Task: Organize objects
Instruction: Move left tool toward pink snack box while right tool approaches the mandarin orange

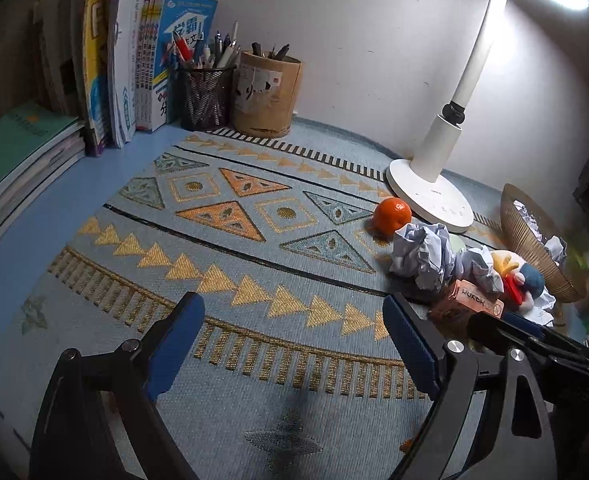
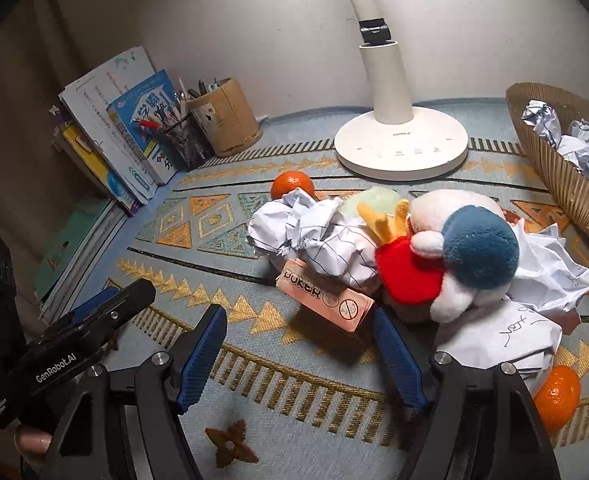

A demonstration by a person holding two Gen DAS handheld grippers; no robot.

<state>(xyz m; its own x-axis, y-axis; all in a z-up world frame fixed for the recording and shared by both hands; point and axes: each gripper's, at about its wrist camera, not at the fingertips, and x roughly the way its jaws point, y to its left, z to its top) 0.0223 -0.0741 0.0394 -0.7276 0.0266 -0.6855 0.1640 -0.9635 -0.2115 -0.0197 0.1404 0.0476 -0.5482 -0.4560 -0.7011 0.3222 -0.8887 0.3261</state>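
A: Poker box (image 2: 324,298) — where does it sit for you?
B: Just ahead of your right tool (image 2: 298,354), leaning toward its right finger and near that tip. I can't tell if they touch. The box rests at the foot of the heap, tilted, with a paper ball (image 2: 314,232) on top of it.
A: And the tool itself?
B: Your right tool is released, jaws spread, only the mat (image 2: 254,412) between them. Your left tool (image 1: 290,344) is released too, jaws wide over bare mat, nothing in them.
A: What else is in the heap?
B: Right of the box, ahead of your right finger, lies a plush toy (image 2: 454,256). More crumpled paper (image 2: 494,340) lies past it. An orange (image 2: 556,398) sits right of your right tool, and another orange (image 2: 292,184) is beyond the heap.
A: Anything further out?
B: A lamp (image 2: 400,148) stands far ahead on the worktop, and a basket (image 2: 562,176) with paper in it is off to the far right. Books (image 1: 102,80) and pen cups (image 1: 204,92) stand far ahead-left of your left tool.
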